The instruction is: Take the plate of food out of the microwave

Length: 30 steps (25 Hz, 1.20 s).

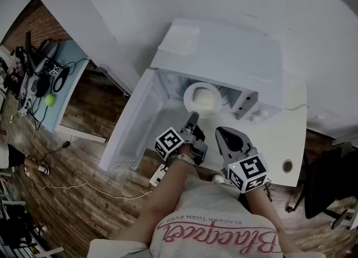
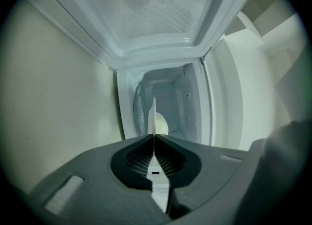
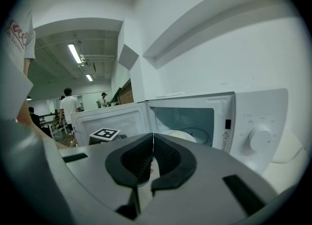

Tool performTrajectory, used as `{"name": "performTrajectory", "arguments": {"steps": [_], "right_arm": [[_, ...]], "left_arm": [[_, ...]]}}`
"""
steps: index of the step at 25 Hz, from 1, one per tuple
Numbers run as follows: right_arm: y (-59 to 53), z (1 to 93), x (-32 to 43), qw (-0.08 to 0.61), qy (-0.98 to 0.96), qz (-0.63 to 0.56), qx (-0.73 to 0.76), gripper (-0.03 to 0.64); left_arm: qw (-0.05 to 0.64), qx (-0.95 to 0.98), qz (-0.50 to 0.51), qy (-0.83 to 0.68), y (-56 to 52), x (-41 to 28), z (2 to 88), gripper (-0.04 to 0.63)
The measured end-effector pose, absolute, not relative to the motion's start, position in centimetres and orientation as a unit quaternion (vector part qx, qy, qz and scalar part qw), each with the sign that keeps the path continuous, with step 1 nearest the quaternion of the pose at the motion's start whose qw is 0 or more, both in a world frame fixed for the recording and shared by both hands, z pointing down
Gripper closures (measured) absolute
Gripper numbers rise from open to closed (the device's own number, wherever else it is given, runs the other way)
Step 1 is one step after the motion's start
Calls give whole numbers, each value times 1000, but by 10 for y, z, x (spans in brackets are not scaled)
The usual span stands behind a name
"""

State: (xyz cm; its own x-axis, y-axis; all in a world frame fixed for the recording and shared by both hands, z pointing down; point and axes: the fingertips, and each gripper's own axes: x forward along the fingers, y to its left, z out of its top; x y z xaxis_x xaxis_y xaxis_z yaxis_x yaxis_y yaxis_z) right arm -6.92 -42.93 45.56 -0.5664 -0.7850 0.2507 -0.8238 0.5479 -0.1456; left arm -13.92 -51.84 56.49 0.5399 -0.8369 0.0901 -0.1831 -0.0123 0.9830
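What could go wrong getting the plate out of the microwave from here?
1. The left gripper pinches only the near rim of the plate. Held on one side, the plate may tilt and spill the food.
2. The right gripper is shut, empty and off the plate, so nothing supports the other side.
3. The open door stands close beside the left gripper, and a sideways pull could knock it.

Looking along left gripper (image 2: 154,137): fingers (image 2: 138,158) pinched tight on rim of plate (image 2: 154,114), seen edge-on. Pale food (image 2: 161,124) just right of plate edge. Behind plate: microwave (image 2: 187,102) cavity. Above plate: door (image 2: 161,14), swung open.
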Motion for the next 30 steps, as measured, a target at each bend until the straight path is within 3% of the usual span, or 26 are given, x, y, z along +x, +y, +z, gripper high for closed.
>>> {"name": "performTrajectory", "arguments": {"steps": [30], "right_arm": [[-353, 444, -35, 62, -907, 90, 407, 604]], "left_arm": [[551, 640, -352, -403, -434, -125, 547, 581]]}}
